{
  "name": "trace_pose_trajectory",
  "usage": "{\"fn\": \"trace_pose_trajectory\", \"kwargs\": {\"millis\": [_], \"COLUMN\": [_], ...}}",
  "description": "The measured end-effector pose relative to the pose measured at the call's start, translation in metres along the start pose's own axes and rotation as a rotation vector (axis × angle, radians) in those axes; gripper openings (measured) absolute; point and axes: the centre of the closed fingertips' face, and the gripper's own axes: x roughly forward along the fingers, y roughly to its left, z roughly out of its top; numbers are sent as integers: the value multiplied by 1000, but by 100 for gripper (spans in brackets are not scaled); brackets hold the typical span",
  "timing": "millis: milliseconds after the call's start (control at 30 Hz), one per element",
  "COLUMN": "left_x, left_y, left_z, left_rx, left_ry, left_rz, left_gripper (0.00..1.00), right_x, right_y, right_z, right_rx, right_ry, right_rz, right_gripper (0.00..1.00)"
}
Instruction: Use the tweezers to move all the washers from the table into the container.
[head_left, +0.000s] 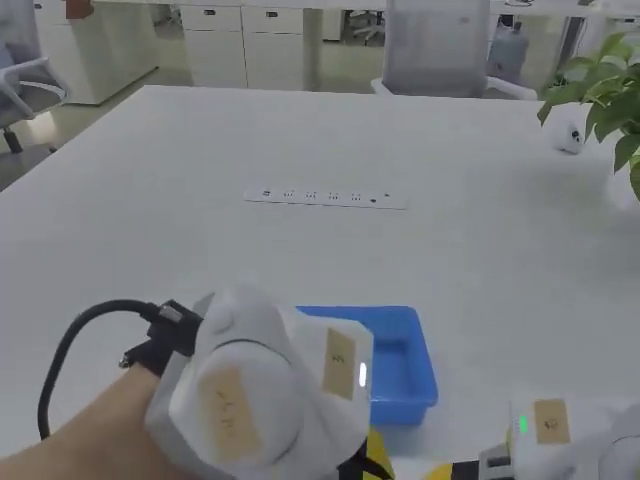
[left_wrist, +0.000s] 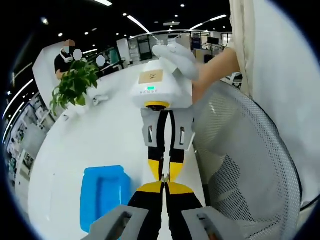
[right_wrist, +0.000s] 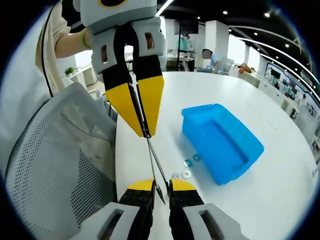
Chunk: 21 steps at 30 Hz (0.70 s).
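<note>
The tweezers (right_wrist: 154, 161) are thin, dark metal, with both arms pressed together into one slim line. They hang above the near edge of the table, one end clamped in the yellow jaw tips of the left gripper (right_wrist: 145, 131) and the other pinched between the jaws of the right gripper (right_wrist: 161, 194). The washers (right_wrist: 186, 174) are small flat rings lying in a loose cluster on the white tabletop, just beside the near side of the container (right_wrist: 220, 140). It is a blue rectangular tub, upright and open-topped.
</note>
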Motion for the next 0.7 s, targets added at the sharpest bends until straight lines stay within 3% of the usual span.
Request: {"fn": "trace_pose_trajectory", "kwargs": {"millis": [467, 700], "left_x": [9, 19], "left_y": [2, 4], "left_z": [5, 17], "left_rx": [42, 33], "left_ry": [32, 43], "left_rz": [-20, -56], "left_gripper": [0, 0], "right_x": [7, 4], "right_y": [0, -2], "right_z": [-3, -5], "right_rx": [-7, 47], "right_ry": [9, -11], "right_rz": [-5, 9], "right_gripper": [6, 9]}}
